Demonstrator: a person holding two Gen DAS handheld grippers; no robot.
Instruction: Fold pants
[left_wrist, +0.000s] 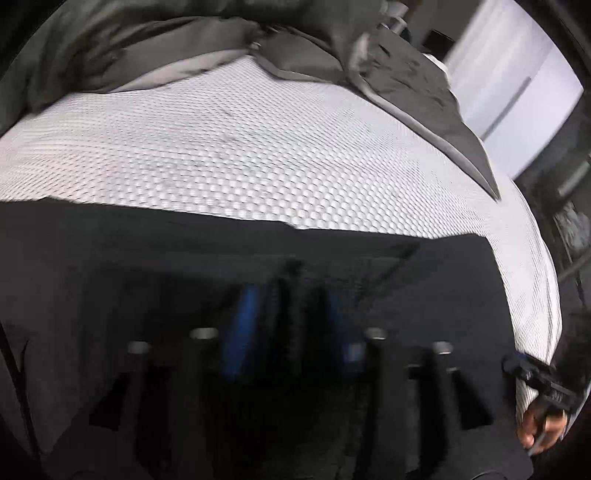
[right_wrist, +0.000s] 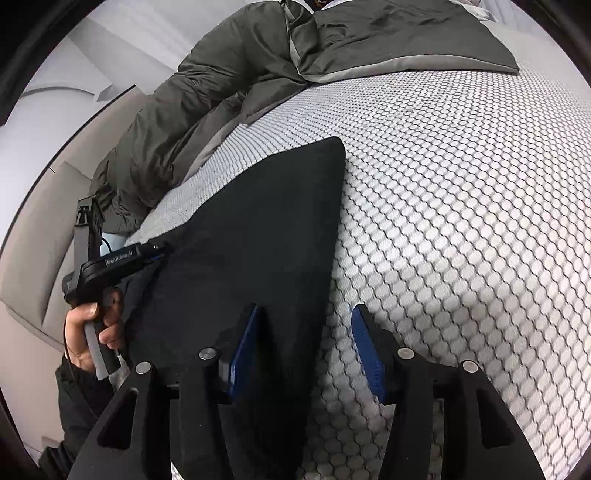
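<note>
The black pants (right_wrist: 258, 229) lie flat on the white honeycomb-patterned mattress (right_wrist: 461, 206), folded into a long panel. In the left wrist view the pants (left_wrist: 147, 258) fill the lower half. My left gripper (left_wrist: 295, 314) has its blue pads close together, pinching a dark fold of the pants. It also shows in the right wrist view (right_wrist: 159, 249) at the pants' left edge. My right gripper (right_wrist: 306, 332) is open, its left pad over the pants' right edge and its right pad over bare mattress. It shows at the edge of the left wrist view (left_wrist: 517, 363).
A dark grey duvet (right_wrist: 207, 96) is bunched along the far side of the mattress, also seen in the left wrist view (left_wrist: 110, 55). A beige upholstered bed frame (right_wrist: 40, 236) runs along the left. A white wall (left_wrist: 517, 81) stands beyond.
</note>
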